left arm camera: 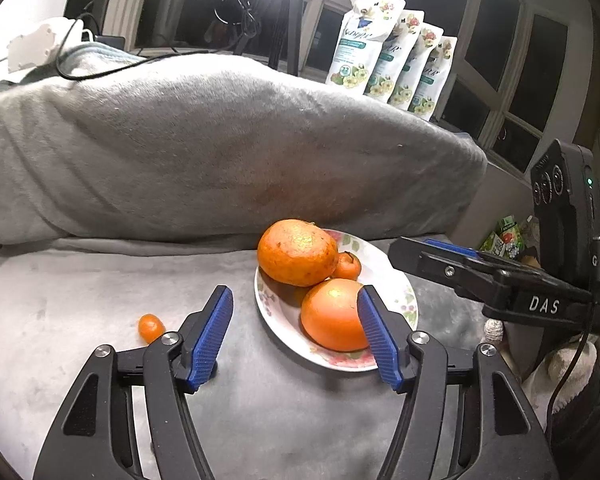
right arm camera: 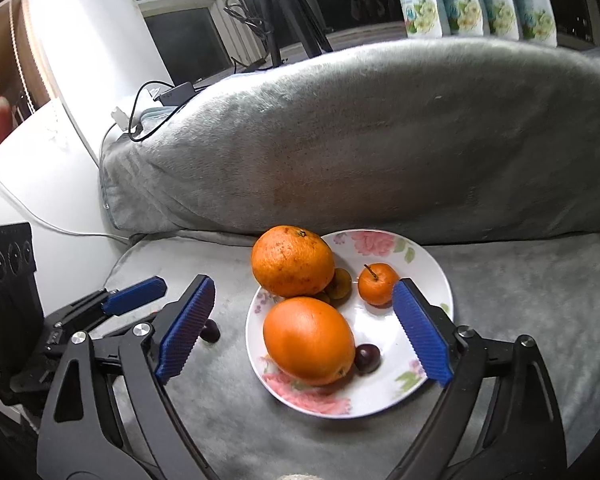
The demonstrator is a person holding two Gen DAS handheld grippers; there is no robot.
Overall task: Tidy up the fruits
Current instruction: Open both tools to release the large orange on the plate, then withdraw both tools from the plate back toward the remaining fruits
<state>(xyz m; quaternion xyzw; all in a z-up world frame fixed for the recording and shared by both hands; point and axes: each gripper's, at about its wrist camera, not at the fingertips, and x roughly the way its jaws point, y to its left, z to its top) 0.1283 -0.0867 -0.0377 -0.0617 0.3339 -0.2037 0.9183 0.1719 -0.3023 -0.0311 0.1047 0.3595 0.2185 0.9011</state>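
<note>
Both the left gripper and right gripper are spread, empty. The kumquat left of the plate looks light, smooth, likely to roll; pinch its middle gently.

Both my grippers hang open, holding nothing.

My left gripper has its blue ribbed pads spread wide, one finger pad on the left and its partner on the right, black linkage arms fanning back toward my wrist. My right gripper is spread just as wide (its pads tilt outward at the tips), nothing touching either pad. In the left wrist view my right gripper reaches in from the right edge, side-on, with my gloved hand under its body. In the right wrist view my left gripper shows at the left edge.
</note>
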